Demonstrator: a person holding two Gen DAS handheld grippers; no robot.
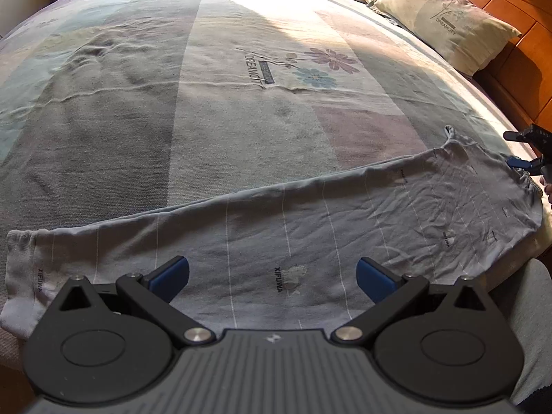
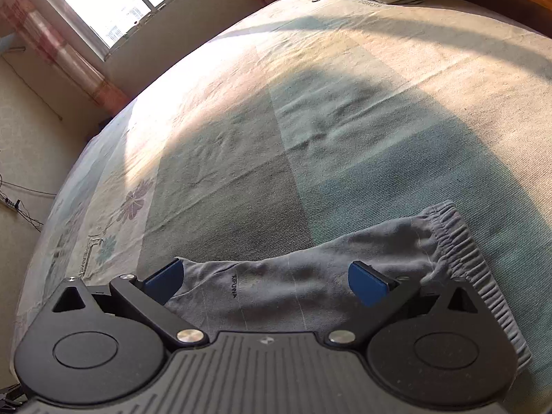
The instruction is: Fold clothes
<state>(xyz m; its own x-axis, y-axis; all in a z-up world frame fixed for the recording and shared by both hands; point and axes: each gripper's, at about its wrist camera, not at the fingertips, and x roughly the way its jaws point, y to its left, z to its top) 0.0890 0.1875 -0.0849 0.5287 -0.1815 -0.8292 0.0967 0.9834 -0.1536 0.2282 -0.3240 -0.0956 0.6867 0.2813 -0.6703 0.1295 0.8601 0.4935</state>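
The near edge of the grey trousers (image 1: 276,241) is hidden behind the body of the left gripper (image 1: 272,277) in the left wrist view, and at the far right of that view the right gripper (image 1: 528,153) is cut off by the frame, so only part of its black frame and one blue pad are seen beside the gathered waistband. In the right wrist view the trousers (image 2: 310,286) are largely covered by the right gripper (image 2: 265,281), and the legs are out of frame. Small printed lettering on the cloth is seen but is hard to read. The trousers are shown as a long grey garment with thin pale stripes across it, creased toward the waist, laid flat on the bed (image 1: 207,120) along its near edge. The long axis is seen running from the cuffs at lower left up to the elastic waistband at the right. A patchwork bedsheet with a flower print is spread beneath, and a pillow (image 1: 445,17) is seen at the far right by the wooden headboard (image 1: 510,10). The jaws of both grippers are spread wide above the cloth, with nothing pinched between them.
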